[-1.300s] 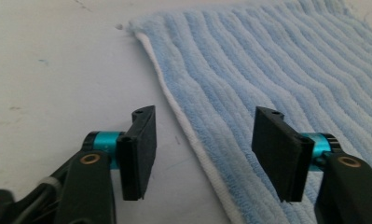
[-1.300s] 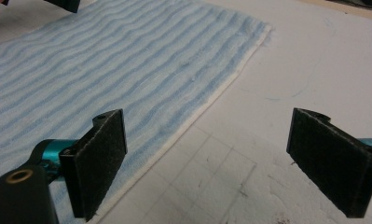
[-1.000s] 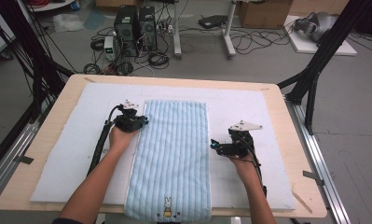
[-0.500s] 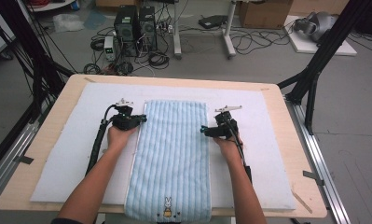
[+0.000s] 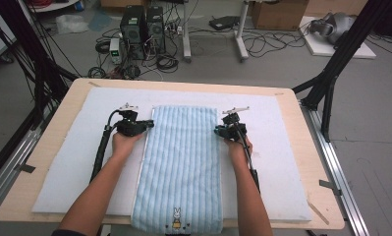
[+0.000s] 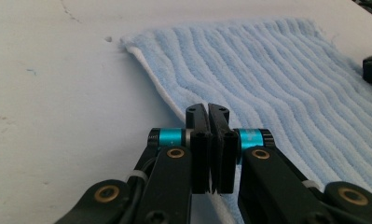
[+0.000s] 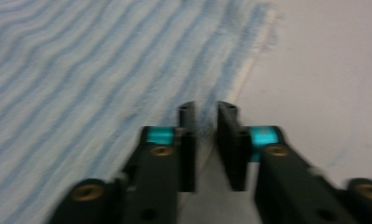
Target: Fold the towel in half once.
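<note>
1. Towel (image 5: 183, 162) lies flat along the middle of the padded table (image 5: 75, 162).
2. Left gripper (image 5: 145, 125) is clamped on its left edge.
3. Right gripper (image 5: 218, 131) has just been closing, the right edge between its narrowed jaws.
4. Likely next: lift both edges evenly to fold.

Bare white mat (image 5: 75, 162) is lying open on both outer flanks of the striped blue towel (image 5: 183, 162), offering level passage along either long edge. The left gripper (image 5: 143, 125) and right gripper (image 5: 218, 131) are occupying the towel's two side hems, blocking those spots.
</note>
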Motion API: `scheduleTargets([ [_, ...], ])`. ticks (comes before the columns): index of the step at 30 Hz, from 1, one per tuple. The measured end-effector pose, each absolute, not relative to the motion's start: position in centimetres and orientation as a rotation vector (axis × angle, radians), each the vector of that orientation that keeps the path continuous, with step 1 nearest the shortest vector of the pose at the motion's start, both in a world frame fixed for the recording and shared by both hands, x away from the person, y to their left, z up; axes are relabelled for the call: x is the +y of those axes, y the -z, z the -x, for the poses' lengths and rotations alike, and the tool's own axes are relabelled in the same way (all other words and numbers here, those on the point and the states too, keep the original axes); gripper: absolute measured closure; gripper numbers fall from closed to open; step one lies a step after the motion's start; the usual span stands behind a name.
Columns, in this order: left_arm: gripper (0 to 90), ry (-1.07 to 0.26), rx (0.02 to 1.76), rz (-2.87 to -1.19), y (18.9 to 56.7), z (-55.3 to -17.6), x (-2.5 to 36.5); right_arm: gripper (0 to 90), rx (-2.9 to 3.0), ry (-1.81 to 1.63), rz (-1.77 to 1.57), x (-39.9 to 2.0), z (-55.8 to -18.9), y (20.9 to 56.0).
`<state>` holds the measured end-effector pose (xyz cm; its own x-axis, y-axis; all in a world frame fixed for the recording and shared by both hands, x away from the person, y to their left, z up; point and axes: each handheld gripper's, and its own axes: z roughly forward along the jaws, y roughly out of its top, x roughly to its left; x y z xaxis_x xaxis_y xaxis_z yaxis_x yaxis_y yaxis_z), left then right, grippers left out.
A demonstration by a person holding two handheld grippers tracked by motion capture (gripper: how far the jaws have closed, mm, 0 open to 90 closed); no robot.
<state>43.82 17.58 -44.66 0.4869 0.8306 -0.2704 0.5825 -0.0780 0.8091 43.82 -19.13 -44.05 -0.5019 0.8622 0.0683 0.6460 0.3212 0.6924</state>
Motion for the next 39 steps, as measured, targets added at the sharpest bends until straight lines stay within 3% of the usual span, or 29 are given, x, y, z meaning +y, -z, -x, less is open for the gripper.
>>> scheduleTargets([
  [8, 87.4, -0.351, 1.197, -1.678, 42.8, -44.6, 17.9, 87.9, 2.136, -1.007, -1.287, -18.7, -44.3, 42.1],
  [19, 87.4, -0.352, 1.094, -1.731, 41.7, -42.1, 18.8, 87.8, 2.16, -1.147, -1.237, -19.1, -41.8, 40.8],
  [39, 87.1, -0.263, 0.971, -1.761, 43.0, -33.6, 19.6, 87.5, 2.286, -1.17, -1.081, -20.1, -32.6, 41.2],
])
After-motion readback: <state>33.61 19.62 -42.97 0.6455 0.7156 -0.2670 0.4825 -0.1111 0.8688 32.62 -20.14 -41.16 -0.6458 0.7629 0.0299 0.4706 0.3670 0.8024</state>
